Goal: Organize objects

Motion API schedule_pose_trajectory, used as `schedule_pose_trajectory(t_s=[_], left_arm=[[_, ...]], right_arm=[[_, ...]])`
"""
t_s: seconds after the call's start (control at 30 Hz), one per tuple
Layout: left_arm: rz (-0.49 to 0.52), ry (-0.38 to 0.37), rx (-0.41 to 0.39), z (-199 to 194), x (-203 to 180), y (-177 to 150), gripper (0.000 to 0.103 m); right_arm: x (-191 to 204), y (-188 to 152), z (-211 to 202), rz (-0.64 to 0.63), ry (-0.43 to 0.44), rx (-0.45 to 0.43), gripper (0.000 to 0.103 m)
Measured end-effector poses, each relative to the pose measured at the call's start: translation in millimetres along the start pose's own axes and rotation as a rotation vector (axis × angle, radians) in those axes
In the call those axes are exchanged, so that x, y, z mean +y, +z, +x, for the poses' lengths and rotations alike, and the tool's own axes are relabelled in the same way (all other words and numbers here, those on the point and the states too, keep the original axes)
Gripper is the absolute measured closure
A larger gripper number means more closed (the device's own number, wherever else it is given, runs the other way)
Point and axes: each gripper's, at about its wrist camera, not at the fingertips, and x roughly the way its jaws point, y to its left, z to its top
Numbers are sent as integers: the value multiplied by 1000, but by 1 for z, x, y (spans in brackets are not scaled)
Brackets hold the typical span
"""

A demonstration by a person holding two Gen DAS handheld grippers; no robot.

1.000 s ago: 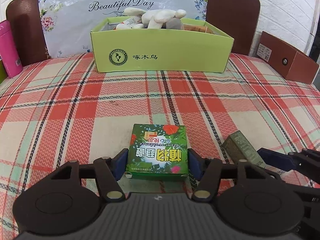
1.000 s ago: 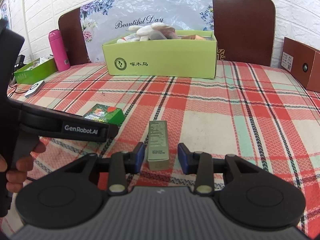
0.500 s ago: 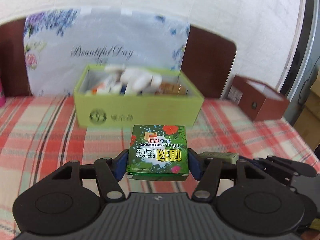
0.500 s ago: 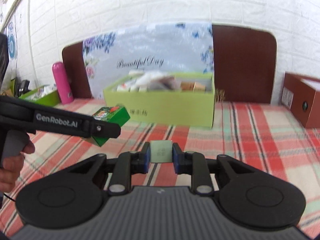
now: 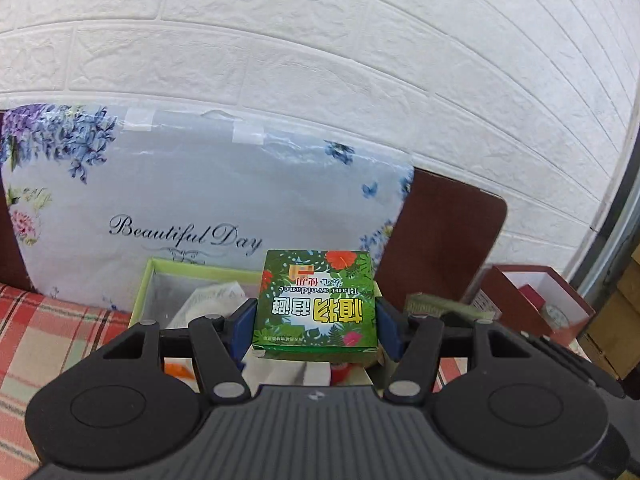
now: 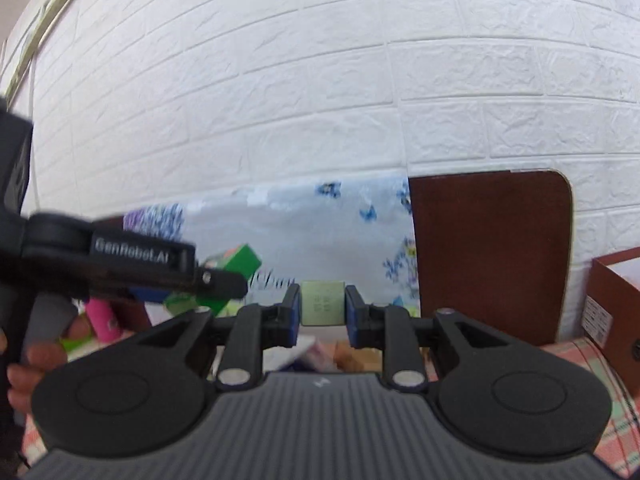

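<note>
Left tongs clamp the green box aloft; right tongs, seemingly level, pinch the olive carton.

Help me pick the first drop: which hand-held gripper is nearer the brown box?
Right. The right hand-held gripper sits closer to the brown box; the left hand-held gripper is farther left.

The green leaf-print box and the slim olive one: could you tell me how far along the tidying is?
Done: several items already lie in the lime-green box. In hand: the left gripper clamps the leaf-print box above it; the right gripper grips the olive box. Left: releasing both into the lime-green box.
</note>
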Motion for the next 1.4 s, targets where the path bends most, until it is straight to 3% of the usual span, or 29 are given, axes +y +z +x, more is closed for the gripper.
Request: schedule_pose_trajectory(t_s=[0.1,0.17,0.23,0.37,0.43,0.5,0.53,0.67,0.8,0.87,1.0,1.17,1.4], left_arm=[[-12,10,2,20,7,4,39],[-15,4,5,35,13,1,38],[-15,23,23,45,19,-8,21],[-12,62,2,44,31,-28,20],[-22,79,-7,40,34,-34,19],[-22,89,-17,32,35,-38,19],[-18,100,-23,28,34,-39,19],[6,198,-52,-3,23,-44,18],[62,326,-96,-45,10,-60,6],[101,382,-121,-68,1,-76,5],[79,394,-121,-100,-5,-108,0],[78,437,-31,-117,-10,-146,0],[95,446,21,-127,-18,-171,0]], right_arm=[[-8,-5,30,4,35,-10,81],[-9,-20,57,-39,40,69,78],[-10,-43,79,-97,-7,160,61],[-14,-73,71,-123,-65,154,33],[-15,-78,63,-117,-53,140,27],[-13,-78,57,-129,-62,135,5],[-10,-77,53,-138,-70,129,2],[3,-65,24,-160,-91,119,0],[16,-58,-14,-148,-112,142,0],[23,-60,-31,-139,-119,156,0],[35,-77,-62,-118,-177,208,0],[42,-104,-91,-87,-211,264,0],[42,-121,-110,-58,-267,302,0]])
